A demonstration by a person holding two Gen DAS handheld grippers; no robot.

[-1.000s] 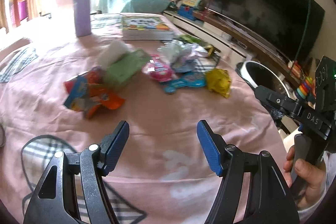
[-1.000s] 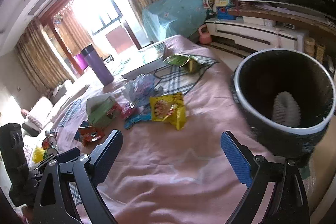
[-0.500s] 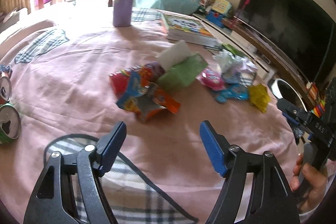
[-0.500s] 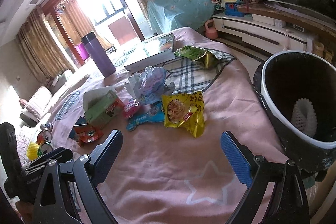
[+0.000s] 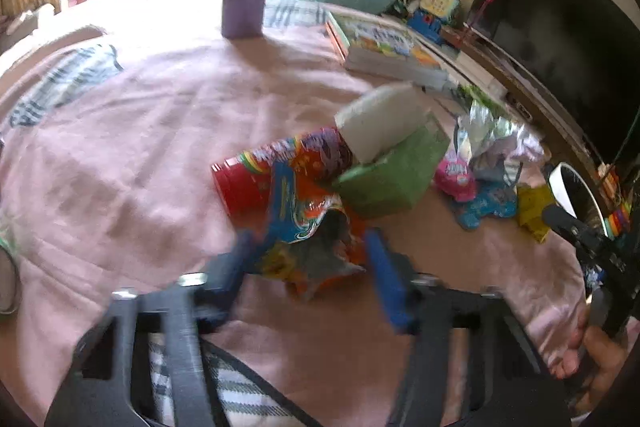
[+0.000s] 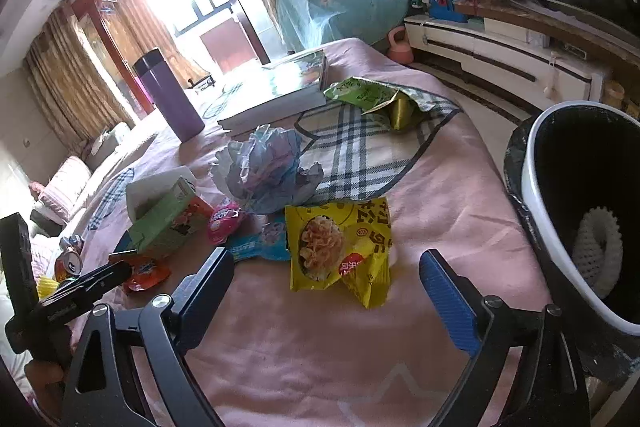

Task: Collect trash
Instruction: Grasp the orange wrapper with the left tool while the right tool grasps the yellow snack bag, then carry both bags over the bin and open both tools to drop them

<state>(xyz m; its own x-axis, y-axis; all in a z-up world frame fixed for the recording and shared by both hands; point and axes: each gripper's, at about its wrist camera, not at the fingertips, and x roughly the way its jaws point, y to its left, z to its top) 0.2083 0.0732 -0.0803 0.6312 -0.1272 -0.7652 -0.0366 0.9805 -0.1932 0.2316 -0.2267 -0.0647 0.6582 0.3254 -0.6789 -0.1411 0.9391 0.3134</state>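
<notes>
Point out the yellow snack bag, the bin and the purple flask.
Yellow bag [image 6: 338,251], right wrist view, printed front.
Bin [image 6: 532,187], right wrist view, white rim.
Flask [image 6: 172,99], right wrist view, purple body.

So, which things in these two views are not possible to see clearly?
- Left gripper, left wrist view: motion blur hides whether its fingers touch the orange crinkled snack wrapper.
- Black round trash bin, right wrist view: cut by the edge.
- Drink cans, right wrist view: too small.

left wrist: low, close, facing wrappers | right wrist: facing bin [image 6: 532,211] | shared: green tissue box [image 5: 394,175]
</notes>
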